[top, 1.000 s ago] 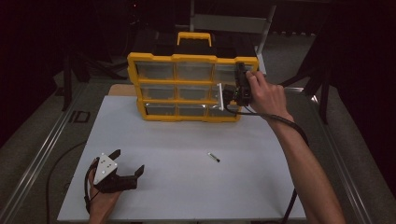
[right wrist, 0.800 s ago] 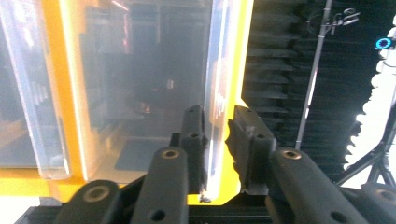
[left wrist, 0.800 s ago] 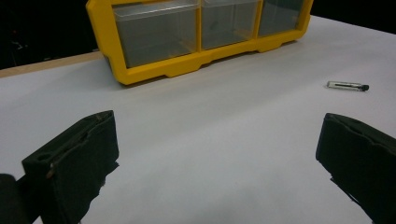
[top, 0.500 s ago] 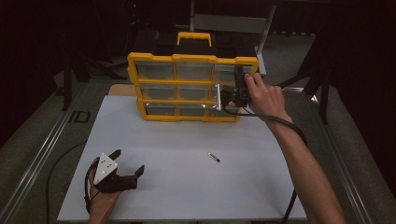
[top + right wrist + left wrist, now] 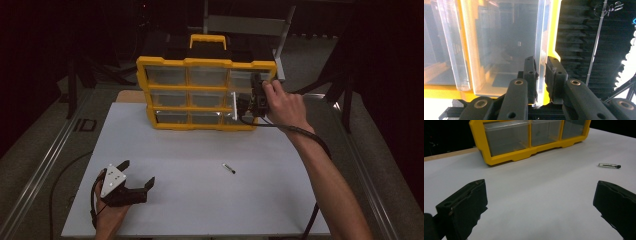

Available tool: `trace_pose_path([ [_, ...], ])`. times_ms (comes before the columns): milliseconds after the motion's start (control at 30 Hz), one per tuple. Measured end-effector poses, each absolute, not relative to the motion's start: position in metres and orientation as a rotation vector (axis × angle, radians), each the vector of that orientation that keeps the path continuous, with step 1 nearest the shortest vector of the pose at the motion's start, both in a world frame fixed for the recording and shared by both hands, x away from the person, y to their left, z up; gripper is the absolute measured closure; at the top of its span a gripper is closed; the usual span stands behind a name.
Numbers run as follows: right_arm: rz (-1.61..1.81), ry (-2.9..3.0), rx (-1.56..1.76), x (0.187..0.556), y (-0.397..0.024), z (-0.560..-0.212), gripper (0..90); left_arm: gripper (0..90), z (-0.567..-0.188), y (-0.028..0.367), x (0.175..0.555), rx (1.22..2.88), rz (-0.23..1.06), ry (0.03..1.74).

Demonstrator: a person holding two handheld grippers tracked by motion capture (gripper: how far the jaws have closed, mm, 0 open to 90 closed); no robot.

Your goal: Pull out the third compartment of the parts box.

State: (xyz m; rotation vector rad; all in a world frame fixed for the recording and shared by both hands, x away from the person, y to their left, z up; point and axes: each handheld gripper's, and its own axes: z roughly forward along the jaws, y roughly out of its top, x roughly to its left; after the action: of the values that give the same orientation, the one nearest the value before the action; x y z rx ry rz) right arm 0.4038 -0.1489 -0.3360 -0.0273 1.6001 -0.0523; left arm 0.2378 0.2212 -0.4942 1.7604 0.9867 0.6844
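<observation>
Down at the table's near left corner, the left gripper [image 5: 136, 176] rests in the person's hand on the white tabletop [image 5: 200, 200], its black jaws spread wide with nothing between them. Further right lies a small clear tube with a black tip [image 5: 229, 168]. At the yellow plastic organizer with clear drawers [image 5: 205, 93], the right gripper [image 5: 541, 75] has just closed, pinching the thin clear wall of a right-hand drawer [image 5: 539, 47].

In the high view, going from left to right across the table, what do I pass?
Left tool, resting open on the white table → small dark-tipped tube → right tool, shut on a clear drawer's wall.
</observation>
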Motion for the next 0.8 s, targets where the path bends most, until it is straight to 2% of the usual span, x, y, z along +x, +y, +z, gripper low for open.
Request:
trace_pose_path([
  [800, -0.023, 1.64, -0.05, 0.371, -0.152, -0.33, 79.3, 0.2, -0.495, 0.22, 0.238, 1.765, 0.683, 0.988],
])
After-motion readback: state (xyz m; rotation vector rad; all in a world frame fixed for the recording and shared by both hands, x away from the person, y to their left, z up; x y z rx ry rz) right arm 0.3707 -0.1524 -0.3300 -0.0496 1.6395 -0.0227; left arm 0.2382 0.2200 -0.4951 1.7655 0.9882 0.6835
